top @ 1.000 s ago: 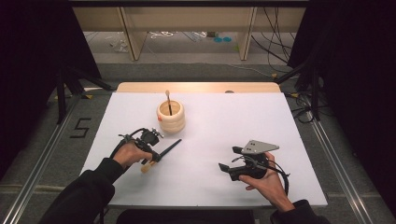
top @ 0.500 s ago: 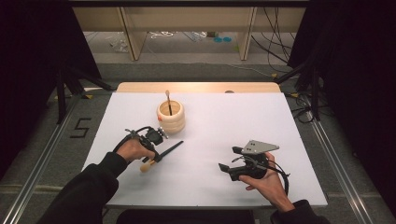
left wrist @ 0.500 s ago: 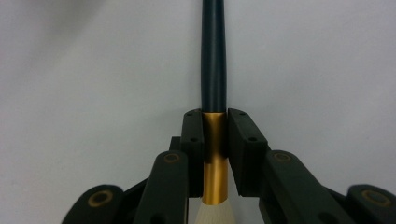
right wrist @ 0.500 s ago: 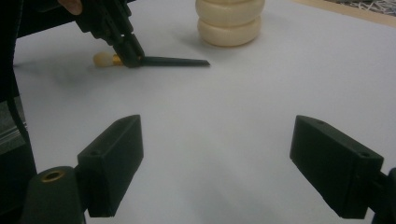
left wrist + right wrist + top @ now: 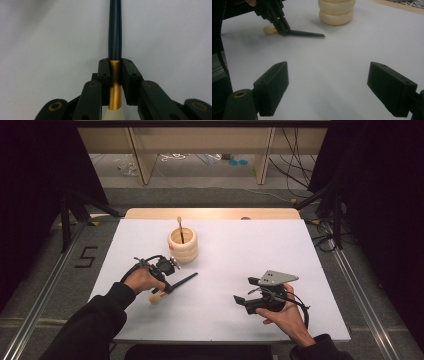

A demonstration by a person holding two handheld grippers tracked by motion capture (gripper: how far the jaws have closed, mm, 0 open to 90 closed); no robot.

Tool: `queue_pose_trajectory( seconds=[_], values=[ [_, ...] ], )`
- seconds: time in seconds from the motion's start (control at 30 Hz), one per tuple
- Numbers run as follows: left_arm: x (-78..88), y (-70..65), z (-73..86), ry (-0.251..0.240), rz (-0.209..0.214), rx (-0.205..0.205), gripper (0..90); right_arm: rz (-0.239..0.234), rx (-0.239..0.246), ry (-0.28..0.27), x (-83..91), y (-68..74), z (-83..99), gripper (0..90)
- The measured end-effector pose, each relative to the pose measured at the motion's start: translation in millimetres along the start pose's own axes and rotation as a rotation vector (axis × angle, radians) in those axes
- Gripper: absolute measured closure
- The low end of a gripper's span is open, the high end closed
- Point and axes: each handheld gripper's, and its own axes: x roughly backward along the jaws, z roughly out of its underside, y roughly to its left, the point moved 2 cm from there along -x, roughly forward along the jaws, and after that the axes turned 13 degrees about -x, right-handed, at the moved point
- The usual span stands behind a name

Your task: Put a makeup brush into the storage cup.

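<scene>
A brush with a black handle [image 5: 183, 280], a gold ferrule and a cream tip lies flat on the white table [image 5: 240, 250]. My left gripper [image 5: 167, 289] is shut on it, and in the left gripper view its pads [image 5: 129, 72] press the gold ferrule [image 5: 115, 87] from both sides while the dark handle [image 5: 115, 30] runs away from me. A round wooden pot [image 5: 182, 245] stands just beyond, with a thin stick [image 5: 180, 227] upright in it. My right gripper [image 5: 243, 290] rests open at the front right, and the right gripper view has nothing between its fingers [image 5: 272, 85].
The right gripper view looks across bare white table toward the brush [image 5: 305, 33], the left gripper [image 5: 280, 26] and the pot [image 5: 336, 11]. A wooden strip [image 5: 210, 213] borders the table's far edge. Shelving and cables lie on the floor behind.
</scene>
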Motion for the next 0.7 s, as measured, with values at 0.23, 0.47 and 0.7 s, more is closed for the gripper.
queue_pose_trajectory(
  seconds=[0.23, 0.47, 0.7],
  values=[
    [13.4, -2.1, 3.1, -0.084, 0.039, 0.026, 78.0, -0.009, 0.036, -0.019, 0.0, 3.9, -2.2, 17.3],
    [20.8, -10.9, 2.3, -0.143, 0.072, 0.025, 78.0, 0.01, 0.111, -0.055, 0.7, 11.7, -6.7, 17.1],
    [22.5, -21.2, 3.0, -0.177, 0.114, 0.019, 78.0, 0.014, 0.171, -0.072, 0.2, 18.4, -10.2, 17.1]
  ],
)
